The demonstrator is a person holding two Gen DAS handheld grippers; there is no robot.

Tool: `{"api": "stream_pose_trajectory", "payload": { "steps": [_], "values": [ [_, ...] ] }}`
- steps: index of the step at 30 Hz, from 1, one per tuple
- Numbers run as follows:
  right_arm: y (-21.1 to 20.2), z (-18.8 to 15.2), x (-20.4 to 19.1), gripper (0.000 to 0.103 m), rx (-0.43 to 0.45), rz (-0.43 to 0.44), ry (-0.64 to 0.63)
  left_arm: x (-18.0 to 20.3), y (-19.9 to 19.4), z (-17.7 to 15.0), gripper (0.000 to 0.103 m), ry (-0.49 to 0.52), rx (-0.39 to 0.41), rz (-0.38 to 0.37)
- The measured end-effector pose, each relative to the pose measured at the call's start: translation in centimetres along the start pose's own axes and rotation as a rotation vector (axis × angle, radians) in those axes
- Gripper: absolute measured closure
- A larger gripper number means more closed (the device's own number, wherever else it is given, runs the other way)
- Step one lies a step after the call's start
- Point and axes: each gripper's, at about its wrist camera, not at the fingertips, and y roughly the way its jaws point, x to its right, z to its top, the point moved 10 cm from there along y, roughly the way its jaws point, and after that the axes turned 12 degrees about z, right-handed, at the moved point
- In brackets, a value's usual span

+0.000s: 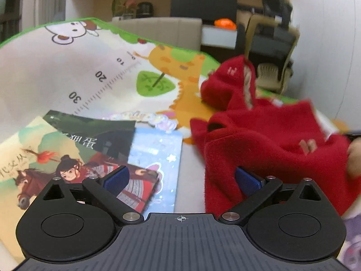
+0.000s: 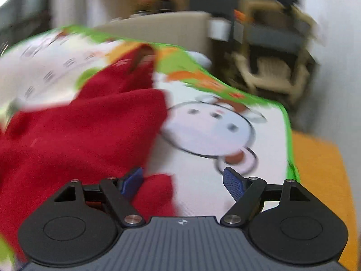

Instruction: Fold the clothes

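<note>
A red fleece garment (image 1: 266, 140) lies crumpled on a cartoon-printed play mat (image 1: 67, 67). My left gripper (image 1: 181, 180) is open; its right blue pad touches the garment's lower left edge and its left pad hangs over books. In the blurred right wrist view the same red garment (image 2: 85, 131) fills the left half. My right gripper (image 2: 183, 180) is open, its left pad against the fabric, a red fold lying between the fingers, and its right pad over the bare mat (image 2: 203, 180).
Several picture books (image 1: 94, 158) lie on the mat at lower left. A hand (image 1: 354, 158) shows at the right edge beside the garment. A beige sofa back (image 1: 162, 29), a chair (image 1: 270, 45) and shelves stand behind. An orange surface (image 2: 320, 180) borders the mat.
</note>
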Motion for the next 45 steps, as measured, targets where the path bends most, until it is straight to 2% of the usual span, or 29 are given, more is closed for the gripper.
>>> {"api": "stream_pose_trajectory", "payload": {
  "steps": [2,4,5,6,9,11,12,14,15,16,18,21,23,26,30,34,36,38,39,40,42,45],
  "values": [
    [-1.8,0.7,0.9,0.025,0.071,0.109,0.13,-0.3,-1.5,0.6,0.001,-0.086,0.014,-0.152],
    [-2.8,0.6,1.0,0.023,0.084,0.218,0.202,0.5,-2.3,0.9,0.001,-0.126,0.007,-0.314],
    [-2.9,0.3,0.9,0.023,0.077,0.253,0.22,0.9,-2.2,0.9,0.001,-0.124,0.005,-0.344],
    [-2.7,0.0,0.6,0.023,0.07,0.267,0.227,1.3,-1.7,0.8,0.001,-0.118,0.003,-0.345],
    [-3.5,0.6,-0.8,0.024,0.137,0.198,0.155,2.8,-0.5,0.4,0.001,-0.111,-0.017,-0.35],
    [-5.6,2.0,-3.6,0.024,0.211,0.209,0.013,3.7,-0.4,0.0,0.001,-0.095,-0.023,-0.351],
    [-6.4,2.7,-5.7,0.024,0.221,0.233,-0.086,3.9,-0.5,-0.1,0.001,-0.076,-0.016,-0.345],
    [-7.0,3.3,-10.0,0.036,0.182,0.287,-0.257,4.0,-0.9,0.0,0.001,-0.049,0.004,-0.337],
    [-6.5,3.1,-11.4,0.049,0.144,0.315,-0.282,3.9,-1.1,0.0,0.001,-0.048,0.015,-0.333],
    [-5.7,2.8,-12.5,0.057,0.1,0.343,-0.293,3.6,-1.1,0.0,0.001,-0.056,0.019,-0.331],
    [-4.2,2.0,-14.8,0.057,0.012,0.398,-0.316,3.1,-1.0,-0.1,0.001,-0.083,0.014,-0.318],
    [-2.0,0.2,-15.7,0.057,-0.105,0.417,-0.347,2.3,-0.5,-0.5,0.001,-0.101,-0.003,-0.274],
    [-2.0,-1.8,-15.4,0.057,-0.195,0.409,-0.364,1.5,-0.4,-0.9,0.001,-0.095,-0.012,-0.236],
    [-3.1,-4.5,-14.5,0.057,-0.276,0.361,-0.432,0.7,-0.3,-1.3,0.0,-0.099,-0.022,-0.22],
    [-4.2,-5.6,-14.8,0.053,-0.305,0.353,-0.48,1.2,0.3,-1.5,0.0,-0.1,-0.03,-0.24],
    [-1.9,-5.8,-15.0,0.04,-0.355,0.333,-0.5,1.5,0.4,-1.6,0.001,-0.108,-0.033,-0.247],
    [-0.6,-5.7,-14.6,0.039,-0.369,0.328,-0.49,1.3,0.1,-1.7,0.001,-0.113,-0.034,-0.247],
    [-0.5,-5.4,-14.7,0.063,-0.361,0.335,-0.474,0.9,-0.4,-1.7,0.001,-0.112,-0.028,-0.25],
    [-0.9,-5.4,-15.0,0.081,-0.349,0.327,-0.499,0.9,-1.0,-1.5,0.001,-0.107,-0.013,-0.271],
    [-1.5,-5.5,-15.4,0.087,-0.333,0.315,-0.536,0.9,-1.6,-1.3,0.001,-0.102,0.003,-0.293],
    [-2.9,-5.3,-16.1,0.09,-0.291,0.292,-0.602,0.9,-2.9,-0.9,0.001,-0.092,0.036,-0.339],
    [-5.3,-2.3,-15.8,0.093,-0.152,0.235,-0.601,2.2,-4.9,0.4,0.001,-0.048,0.113,-0.391]
  ]
}}
